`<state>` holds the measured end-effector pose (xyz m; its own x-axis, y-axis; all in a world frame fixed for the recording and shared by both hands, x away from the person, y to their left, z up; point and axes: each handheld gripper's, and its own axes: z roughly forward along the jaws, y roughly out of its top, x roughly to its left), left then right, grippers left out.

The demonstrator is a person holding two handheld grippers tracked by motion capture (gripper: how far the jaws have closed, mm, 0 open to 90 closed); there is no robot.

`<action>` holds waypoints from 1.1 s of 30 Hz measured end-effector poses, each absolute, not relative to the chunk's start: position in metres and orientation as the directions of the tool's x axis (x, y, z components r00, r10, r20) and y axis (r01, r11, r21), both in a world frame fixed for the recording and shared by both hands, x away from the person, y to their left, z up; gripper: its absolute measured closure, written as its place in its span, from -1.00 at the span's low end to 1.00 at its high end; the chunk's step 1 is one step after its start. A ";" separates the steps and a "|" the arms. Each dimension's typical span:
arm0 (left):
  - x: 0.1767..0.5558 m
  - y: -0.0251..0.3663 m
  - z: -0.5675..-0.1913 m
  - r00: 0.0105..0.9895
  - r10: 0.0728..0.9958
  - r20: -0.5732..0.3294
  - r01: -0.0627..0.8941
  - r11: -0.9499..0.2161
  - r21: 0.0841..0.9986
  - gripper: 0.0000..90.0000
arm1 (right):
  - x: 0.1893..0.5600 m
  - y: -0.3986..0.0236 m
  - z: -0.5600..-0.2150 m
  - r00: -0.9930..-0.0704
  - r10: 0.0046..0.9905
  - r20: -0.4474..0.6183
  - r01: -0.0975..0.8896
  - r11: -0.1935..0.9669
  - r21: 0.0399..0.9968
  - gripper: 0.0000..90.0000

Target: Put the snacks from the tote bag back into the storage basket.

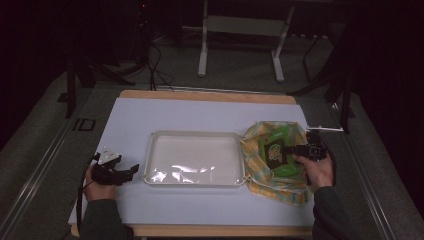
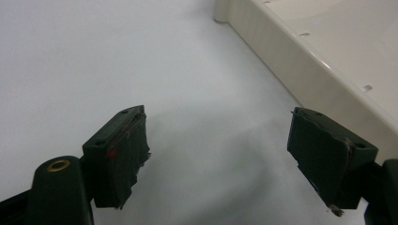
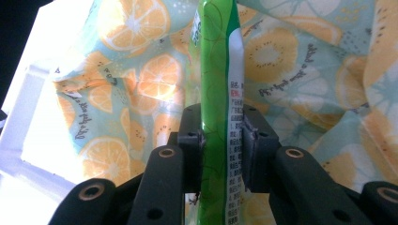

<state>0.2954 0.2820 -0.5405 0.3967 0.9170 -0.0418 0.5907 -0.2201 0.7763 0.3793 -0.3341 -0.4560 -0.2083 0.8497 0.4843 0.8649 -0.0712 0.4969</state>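
Note:
A green snack packet [image 1: 276, 152] lies in the mouth of an orange-print fabric bag [image 1: 260, 172] at the right of the table. My right gripper [image 1: 289, 150] is shut on the green packet [image 3: 219, 93], its two jaws pinching the packet's edge, with the orange-print bag [image 3: 122, 61] behind it. My left gripper [image 1: 131, 171] rests open on the white table cover, just left of the cream tray [image 1: 150, 165]. In the left gripper view the open left gripper [image 2: 218, 150] has nothing between its jaws, and the tray's wall [image 2: 281, 70] runs along the right.
The shallow cream tray sits mid-table, its inside bare and glossy. The white cover [image 1: 130, 120] spans the wooden table top. Beyond the table stand metal table legs [image 1: 202, 45] and cables on a dark floor.

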 end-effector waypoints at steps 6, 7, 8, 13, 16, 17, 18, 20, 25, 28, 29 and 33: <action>0.295 0.282 -0.540 0.395 0.918 -0.042 0.591 -0.219 0.776 -0.54 | 0.376 -0.338 -0.449 -0.214 0.858 0.467 0.857 -0.064 0.512 0.61; 0.295 0.282 -0.540 0.396 0.917 -0.041 0.590 -0.220 0.776 -0.54 | 0.376 -0.339 -0.448 -0.215 0.858 0.466 0.856 -0.064 0.512 0.61; 0.295 0.282 -0.540 0.396 0.917 -0.040 0.590 -0.221 0.776 -0.54 | 0.375 -0.339 -0.447 -0.216 0.860 0.463 0.856 -0.062 0.514 0.61; 0.295 0.282 -0.540 0.395 0.918 -0.041 0.591 -0.220 0.776 -0.54 | 0.373 -0.342 -0.443 -0.218 0.864 0.453 0.854 -0.057 0.518 0.61; 0.295 0.282 -0.541 0.395 0.918 -0.042 0.591 -0.219 0.776 -0.54 | 0.371 -0.343 -0.441 -0.220 0.868 0.444 0.851 -0.052 0.523 0.61; 0.295 0.282 -0.541 0.395 0.918 -0.042 0.591 -0.219 0.776 -0.54 | 0.371 -0.344 -0.440 -0.222 0.869 0.443 0.850 -0.050 0.524 0.61; 0.295 0.282 -0.541 0.395 0.918 -0.041 0.591 -0.219 0.776 -0.54 | 0.370 -0.344 -0.439 -0.223 0.869 0.442 0.850 -0.048 0.525 0.61; 0.295 0.282 -0.541 0.395 0.918 -0.042 0.591 -0.219 0.776 -0.54 | 0.369 -0.345 -0.437 -0.230 0.872 0.433 0.848 -0.039 0.529 0.61; 0.295 0.282 -0.541 0.396 0.918 -0.041 0.591 -0.220 0.776 -0.54 | 0.368 -0.347 -0.433 -0.242 0.873 0.424 0.843 -0.027 0.537 0.61; 0.295 0.282 -0.541 0.396 0.917 -0.041 0.591 -0.221 0.776 -0.54 | 0.367 -0.348 -0.429 -0.249 0.877 0.411 0.844 -0.012 0.537 0.61; 0.295 0.282 -0.541 0.396 0.917 -0.040 0.591 -0.221 0.776 -0.54 | 0.367 -0.348 -0.429 -0.251 0.877 0.409 0.844 -0.008 0.536 0.61; 0.295 0.282 -0.541 0.396 0.917 -0.040 0.590 -0.221 0.776 -0.54 | 0.366 -0.348 -0.425 -0.265 0.882 0.390 0.843 0.016 0.538 0.61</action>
<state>0.2953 0.2818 -0.5405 0.3962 0.9173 -0.0402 0.5904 -0.2210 0.7762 0.3658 -0.3480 -0.4252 -0.2655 0.8817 0.3901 0.8428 0.0157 0.5380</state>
